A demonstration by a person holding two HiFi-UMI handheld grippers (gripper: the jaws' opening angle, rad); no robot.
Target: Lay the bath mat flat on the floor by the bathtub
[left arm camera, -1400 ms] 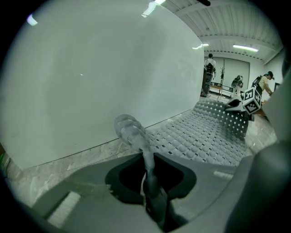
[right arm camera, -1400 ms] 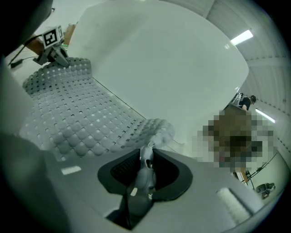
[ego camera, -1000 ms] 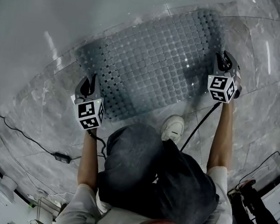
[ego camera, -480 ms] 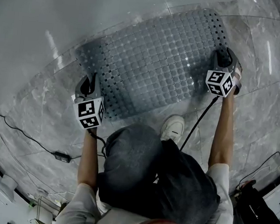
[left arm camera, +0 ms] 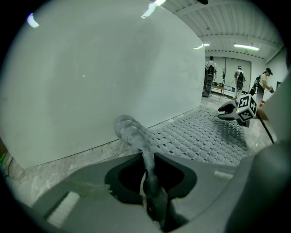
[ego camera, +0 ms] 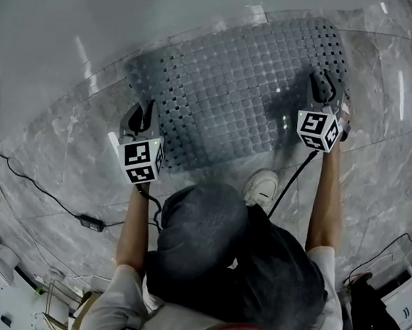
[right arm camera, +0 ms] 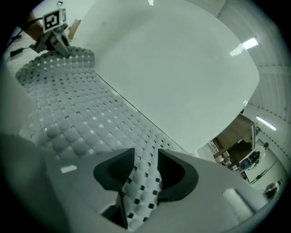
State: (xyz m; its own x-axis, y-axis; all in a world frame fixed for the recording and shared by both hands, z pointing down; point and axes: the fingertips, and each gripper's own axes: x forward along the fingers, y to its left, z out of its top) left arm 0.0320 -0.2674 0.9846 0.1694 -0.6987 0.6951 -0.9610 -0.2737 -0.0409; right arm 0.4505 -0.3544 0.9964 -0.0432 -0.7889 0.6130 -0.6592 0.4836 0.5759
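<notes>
Since the earlier frame the right gripper (ego camera: 324, 89) has slid a little inward over the bath mat (ego camera: 236, 90), and its jaws have just been opening, then easing back in.

At left of the head view, the left gripper (ego camera: 142, 115) is clamped on the mat's left corner, which curls up off the marble floor (ego camera: 54, 145). The grey mat spreads across the frame's upper middle. Its far long edge runs along the base of the bathtub (ego camera: 98, 10), of which only the white outer wall shows. Its near edge ends just short of a white shoe (ego camera: 261, 187). At right, the right gripper's jaws stand apart with the mat's end between them, unpressed. Bare floor lies beyond both ends, and a cable (ego camera: 34, 194) crosses the lower left.
</notes>
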